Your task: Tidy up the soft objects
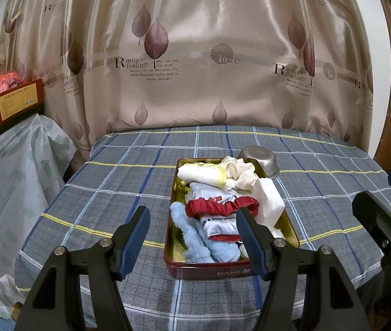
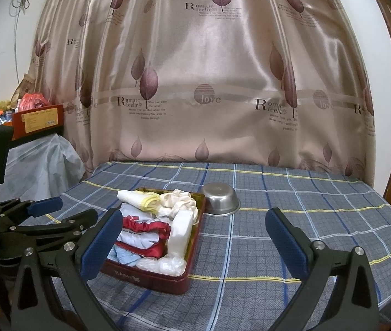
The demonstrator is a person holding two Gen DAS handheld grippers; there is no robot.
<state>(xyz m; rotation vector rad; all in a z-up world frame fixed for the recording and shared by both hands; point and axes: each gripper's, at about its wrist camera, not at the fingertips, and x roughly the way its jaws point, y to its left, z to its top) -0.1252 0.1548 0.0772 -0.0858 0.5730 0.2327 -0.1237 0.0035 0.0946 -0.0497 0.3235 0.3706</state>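
Hovering spread and empty at the near edge of the counter (image 1: 85, 193), the left gripper (image 1: 192, 237) and right gripper (image 2: 195, 242) both face the red tin (image 2: 145, 275), seemingly because nothing loose remains to collect. Inside it the soft objects lie packed together: blue towel (image 1: 192, 237), printed white cloth (image 1: 217, 220), red scrunchie (image 1: 223, 207), cream scrunchie (image 1: 239, 171). Just beyond, an upturned steel bowl (image 2: 221, 200) sits outside, likely because it is hard.

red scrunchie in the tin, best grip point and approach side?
Pinch the gathered band of the red scrunchie near its middle, coming from above. It lies draped across the white printed cloth on top of the pile in the tin, so the raised ruffle is exposed. The tin's walls likely block a side approach. Both grippers are open and clear.
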